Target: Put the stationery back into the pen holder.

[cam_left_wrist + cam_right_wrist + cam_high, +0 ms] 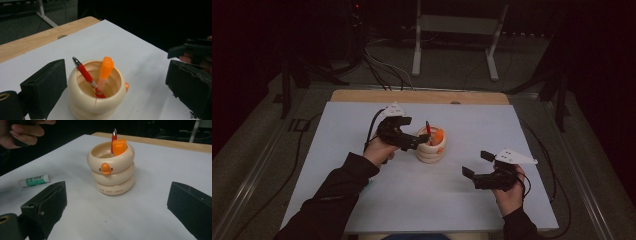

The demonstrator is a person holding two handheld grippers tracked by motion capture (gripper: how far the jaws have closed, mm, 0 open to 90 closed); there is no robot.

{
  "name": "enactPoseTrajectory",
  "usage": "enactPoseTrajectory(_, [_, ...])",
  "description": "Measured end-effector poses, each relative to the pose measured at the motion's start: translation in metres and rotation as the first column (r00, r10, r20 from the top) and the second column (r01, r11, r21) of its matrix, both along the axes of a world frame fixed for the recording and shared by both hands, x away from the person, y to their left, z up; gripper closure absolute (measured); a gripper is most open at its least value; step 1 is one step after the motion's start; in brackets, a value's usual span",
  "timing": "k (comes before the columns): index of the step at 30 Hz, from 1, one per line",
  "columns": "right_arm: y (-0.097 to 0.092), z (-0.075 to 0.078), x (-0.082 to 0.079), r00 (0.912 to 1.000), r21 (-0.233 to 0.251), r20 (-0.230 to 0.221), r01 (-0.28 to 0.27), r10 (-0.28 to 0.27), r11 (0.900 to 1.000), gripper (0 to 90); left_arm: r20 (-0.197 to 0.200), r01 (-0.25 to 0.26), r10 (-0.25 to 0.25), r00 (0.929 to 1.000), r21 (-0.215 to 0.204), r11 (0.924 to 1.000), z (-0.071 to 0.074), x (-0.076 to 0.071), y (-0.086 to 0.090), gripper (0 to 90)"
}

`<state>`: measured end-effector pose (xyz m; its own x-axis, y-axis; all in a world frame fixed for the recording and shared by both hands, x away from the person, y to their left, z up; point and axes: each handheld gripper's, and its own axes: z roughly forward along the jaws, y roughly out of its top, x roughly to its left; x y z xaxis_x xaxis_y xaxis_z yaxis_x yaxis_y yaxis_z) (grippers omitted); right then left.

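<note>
White table (pixel 362 125) — cream ringed cup (pixel 111 170) holds red pen (pixel 87 76), orange marker (pixel 105 70); both grippers spread.

Small dark capital lettering on the bottom ring of the cream holder (pixel 111 171), seemingly "THE UGLY SWAN" though too small to be sure, barcode-like printing on the glue stick (pixel 35 180), its words unreadable

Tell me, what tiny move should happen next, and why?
Probably the open right gripper reaches for the white glue stick with the green label: it lies alone on the white table mat, while the red pen and orange highlighter already stand in the cream ringed holder.
</note>
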<state>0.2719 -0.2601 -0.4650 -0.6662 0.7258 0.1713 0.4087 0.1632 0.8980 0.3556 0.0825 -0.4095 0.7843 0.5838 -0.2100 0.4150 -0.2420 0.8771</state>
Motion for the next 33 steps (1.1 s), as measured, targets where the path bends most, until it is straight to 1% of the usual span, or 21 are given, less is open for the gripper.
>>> enactPoseTrajectory(2, [0.0, 0.0, 0.0, 1.0, 0.004, -0.004, -0.002, 0.002, 1.0, 2.3, 0.006, 0.003, -0.003, 1.0, -0.004, 1.0, 0.002, -0.004, 0.006, 4.1])
enactPoseTrajectory(3, [0.0, 0.0, 0.0, 1.0, 0.001, -0.005, -0.002, 0.002, 1.0, 2.3, 0.006, 0.003, -0.003, 1.0, -0.004, 1.0, 0.002, -0.004, 0.006, 4.1])
enactPoseTrajectory(4, [0.0, 0.0, 0.0, 1.0, 0.001, -0.003, -0.002, 0.002, 1.0, 2.3, 0.013, 0.001, -0.001, 0.9999, -0.002, 1.0, 0.004, -0.008, 0.013, 4.1])
enactPoseTrajectory(6, [0.001, 0.0, 0.0, 1.0, 0.004, -0.003, -0.005, 0.005, 1.0, 2.3, 0.022, -0.006, 0.006, 0.9997, 0.0, 1.0, 0.005, -0.011, 0.018, 4.1])
enactPoseTrajectory(9, [0.001, 0.0, 0.0, 1.0, 0.006, -0.004, -0.005, 0.005, 1.0, 2.3, 0.021, -0.016, 0.016, 0.9996, -0.004, 0.9999, 0.005, -0.015, 0.027, 4.1])
enactPoseTrajectory(12, [0.001, 0.0, 0.0, 0.9999, 0.007, -0.001, -0.01, 0.011, 0.9999, 2.3, 0.028, -0.027, 0.028, 0.9992, -0.012, 0.9996, 0.005, -0.02, 0.036, 4.1])
enactPoseTrajectory(14, [0.001, 0.0, 0.0, 1.0, 0.007, -0.002, -0.01, 0.01, 0.9999, 2.3, 0.036, -0.03, 0.03, 0.9989, -0.007, 0.9995, 0.005, -0.024, 0.041, 4.1])
enactPoseTrajectory(18, [0.0, 0.001, 0.0, 0.9999, 0.019, -0.004, -0.011, 0.011, 0.9998, 2.3, 0.041, -0.031, 0.032, 0.9987, -0.016, 0.9994, 0.002, -0.032, 0.052, 4.1])
enactPoseTrajectory(20, [0.0, 0.001, 0.0, 0.9999, 0.023, -0.004, -0.014, 0.014, 0.9996, 2.3, 0.041, -0.034, 0.034, 0.9986, -0.015, 0.9993, -0.001, -0.036, 0.056, 4.2])
enactPoseTrajectory(22, [0.0, 0.001, 0.0, 0.9999, 0.022, -0.003, -0.014, 0.014, 0.9996, 2.3, 0.035, -0.028, 0.029, 0.999, -0.023, 0.9993, -0.005, -0.04, 0.061, 4.2])
enactPoseTrajectory(24, [0.0, 0.001, 0.0, 0.9999, 0.021, -0.004, -0.015, 0.015, 0.9997, 2.3, 0.039, -0.025, 0.025, 0.9989, -0.018, 0.9995, -0.01, -0.044, 0.065, 4.2])
enactPoseTrajectory(26, [0.001, 0.001, 0.0, 0.9999, 0.023, -0.003, -0.016, 0.017, 0.9996, 2.3, 0.052, -0.034, 0.034, 0.998, -0.003, 0.9994, -0.015, -0.047, 0.068, 4.4])
enactPoseTrajectory(27, [0.001, 0.001, 0.0, 0.9999, 0.022, -0.003, -0.016, 0.016, 0.9996, 2.3, 0.059, -0.034, 0.034, 0.9976, -0.004, 0.9994, -0.018, -0.049, 0.07, 5.2])
enactPoseTrajectory(29, [0.001, 0.0, 0.0, 0.9999, 0.022, -0.005, -0.016, 0.016, 0.9996, 2.3, 0.069, -0.05, 0.049, 0.9964, 0.013, 0.9986, -0.024, -0.052, 0.074, 5.5])
enactPoseTrajectory(30, [0.001, 0.0, 0.0, 0.9999, 0.022, -0.006, -0.015, 0.015, 0.9996, 2.3, 0.063, -0.052, 0.051, 0.9967, 0.009, 0.9986, -0.027, -0.053, 0.076, 5.5])
enactPoseTrajectory(32, [0.001, 0.0, 0.0, 0.9999, 0.02, -0.007, -0.015, 0.015, 0.9997, 2.3, 0.068, -0.068, 0.067, 0.9954, 0.006, 0.9977, -0.033, -0.057, 0.082, 5.5])
enactPoseTrajectory(33, [0.001, 0.0, 0.0, 0.9999, 0.023, -0.008, -0.015, 0.015, 0.9996, 2.3, 0.064, -0.074, 0.073, 0.9952, 0.004, 0.9973, -0.035, -0.058, 0.085, 5.5])
